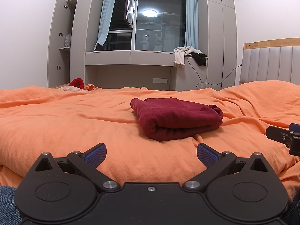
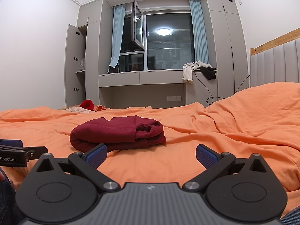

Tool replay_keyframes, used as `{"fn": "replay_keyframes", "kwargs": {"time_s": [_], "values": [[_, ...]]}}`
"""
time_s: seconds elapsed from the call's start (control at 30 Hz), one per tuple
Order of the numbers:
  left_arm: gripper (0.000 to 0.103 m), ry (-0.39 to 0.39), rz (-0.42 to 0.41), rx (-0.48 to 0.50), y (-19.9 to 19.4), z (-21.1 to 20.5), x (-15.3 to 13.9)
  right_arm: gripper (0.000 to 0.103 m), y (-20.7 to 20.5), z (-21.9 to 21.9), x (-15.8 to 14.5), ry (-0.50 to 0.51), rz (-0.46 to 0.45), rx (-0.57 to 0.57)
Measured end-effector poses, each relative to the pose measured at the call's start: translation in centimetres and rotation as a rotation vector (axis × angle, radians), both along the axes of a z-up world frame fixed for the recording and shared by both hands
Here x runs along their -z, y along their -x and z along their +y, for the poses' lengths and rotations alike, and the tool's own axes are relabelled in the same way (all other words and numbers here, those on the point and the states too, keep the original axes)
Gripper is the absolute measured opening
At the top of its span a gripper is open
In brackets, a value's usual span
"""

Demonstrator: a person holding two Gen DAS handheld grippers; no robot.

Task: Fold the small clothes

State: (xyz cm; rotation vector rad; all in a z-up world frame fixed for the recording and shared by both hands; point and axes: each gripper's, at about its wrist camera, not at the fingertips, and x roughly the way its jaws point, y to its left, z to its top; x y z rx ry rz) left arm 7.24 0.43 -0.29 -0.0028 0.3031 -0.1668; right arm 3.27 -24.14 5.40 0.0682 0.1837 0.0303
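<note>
A dark red garment lies folded into a thick bundle on the orange bedcover; the right wrist view shows the same garment left of centre. My left gripper is open and empty, low over the cover just short of the bundle. My right gripper is open and empty too, with the bundle just beyond its left finger. Each gripper shows at the edge of the other's view: the right gripper at far right, the left gripper at far left.
The orange bedcover rises in wrinkled mounds toward the padded headboard on the right. A red item and pale cloth lie at the far left edge of the bed. Clothes hang off the window ledge; a cupboard door stands ajar.
</note>
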Motion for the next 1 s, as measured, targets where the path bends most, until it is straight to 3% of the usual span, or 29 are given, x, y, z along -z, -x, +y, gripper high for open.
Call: {"fn": "replay_keyframes", "kwargs": {"time_s": [1.0], "values": [[0.102,-0.018,-0.006,-0.024,0.07,-0.23,-0.05,0.103,-0.03,0.00,-0.03,0.003,0.001,-0.001]]}}
